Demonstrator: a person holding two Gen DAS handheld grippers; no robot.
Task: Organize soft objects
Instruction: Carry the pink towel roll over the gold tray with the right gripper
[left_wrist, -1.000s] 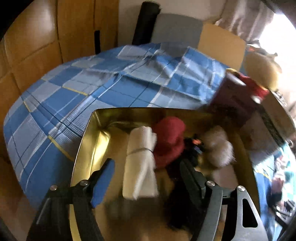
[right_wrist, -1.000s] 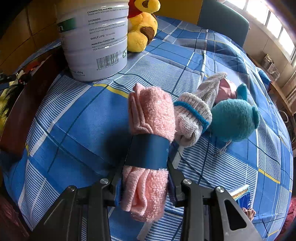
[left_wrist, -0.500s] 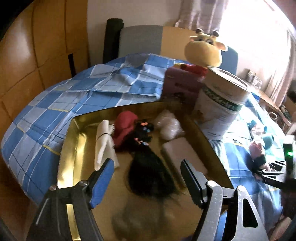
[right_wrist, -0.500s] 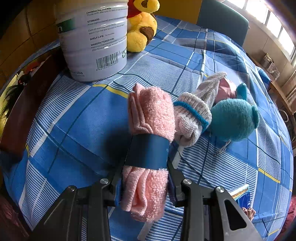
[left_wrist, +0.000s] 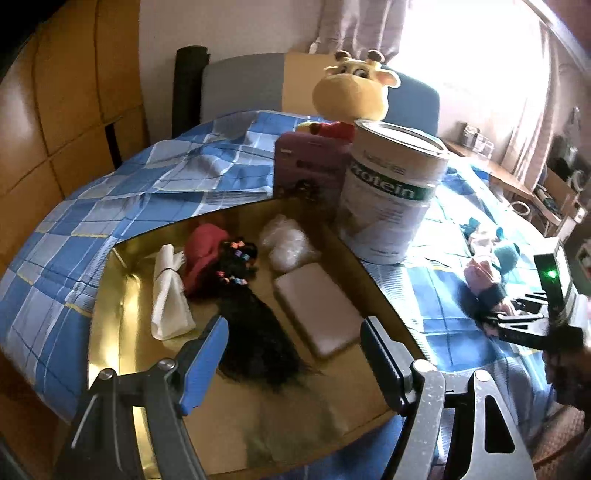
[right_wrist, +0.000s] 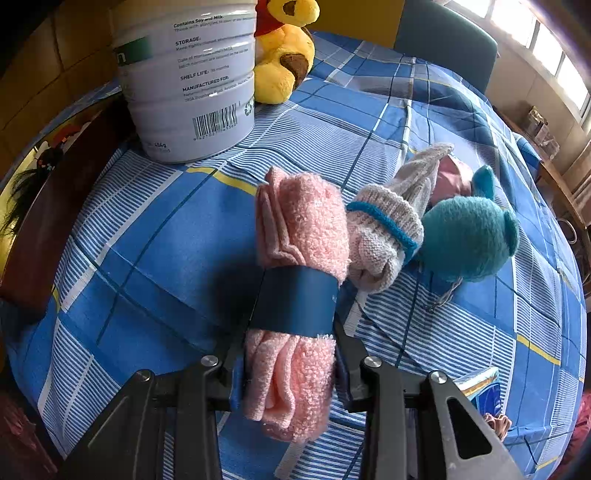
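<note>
At the left edge of the table, the gold tray (left_wrist: 110, 280) already held a white cloth roll (left_wrist: 170, 295), a red cloth (left_wrist: 203, 254), a black wig (left_wrist: 255, 332) with coloured clips, a clear bag (left_wrist: 288, 243) and a pale flat pad (left_wrist: 317, 306). The left gripper (left_wrist: 295, 358) hung above the tray's near edge, its jaws spread and holding nothing.

Further right, past the white tin (right_wrist: 184, 81) and the yellow plush toy (right_wrist: 284, 55), the right gripper (right_wrist: 288, 373) was closing on the pink towel roll (right_wrist: 299, 295), which lay on the blue checked tablecloth (right_wrist: 155, 236) between its jaws, near the table's front edge. A knit sock (right_wrist: 384, 229) touched the roll, with a teal plush toy (right_wrist: 469, 240) just beside it.

The step in hand looked like picking up the towel roll; next it would probably need lifting clear of the sock and carrying left into the tray.

The pads were hidden behind the pile, so firm contact was unclear. The pink thing behind the sock was hard to identify.
</note>
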